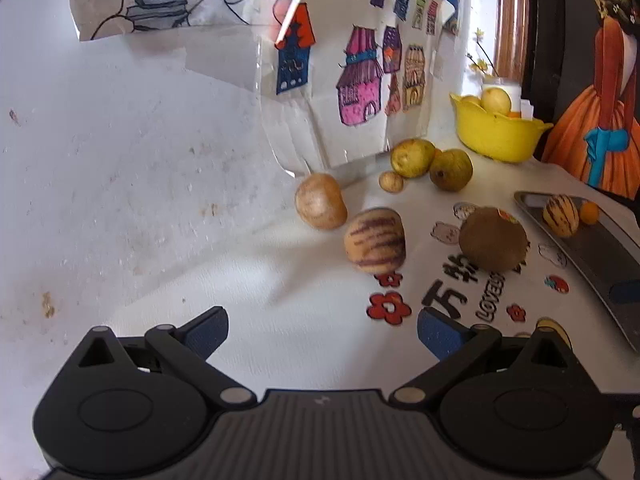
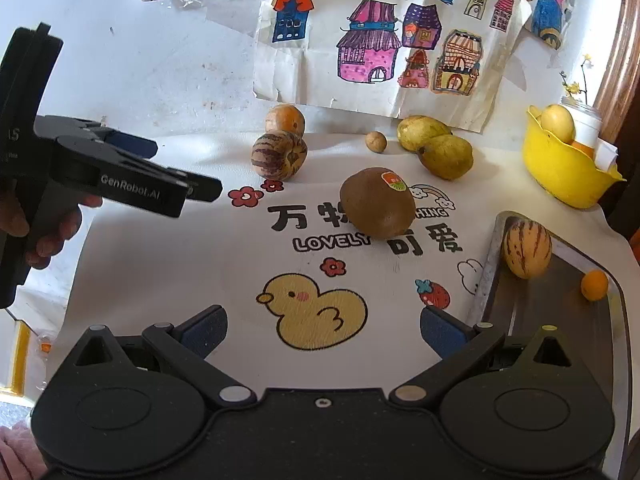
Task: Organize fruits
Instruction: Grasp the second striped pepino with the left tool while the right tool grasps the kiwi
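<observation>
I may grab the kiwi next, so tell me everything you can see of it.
The kiwi is a brown, dull, fuzzy-looking oval, whole and unpeeled, with a small red and green sticker on its upper side. It lies on its side on the printed white mat, over the black lettering, and rests on nothing else. No other fruit touches it; the metal tray lies apart to its right. Neither the left gripper nor the right gripper touches it; both are open and empty.

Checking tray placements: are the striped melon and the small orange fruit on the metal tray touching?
Apart. The right wrist view shows bare tray between the striped melon and the small orange fruit; the left wrist view is too oblique to tell.
</observation>
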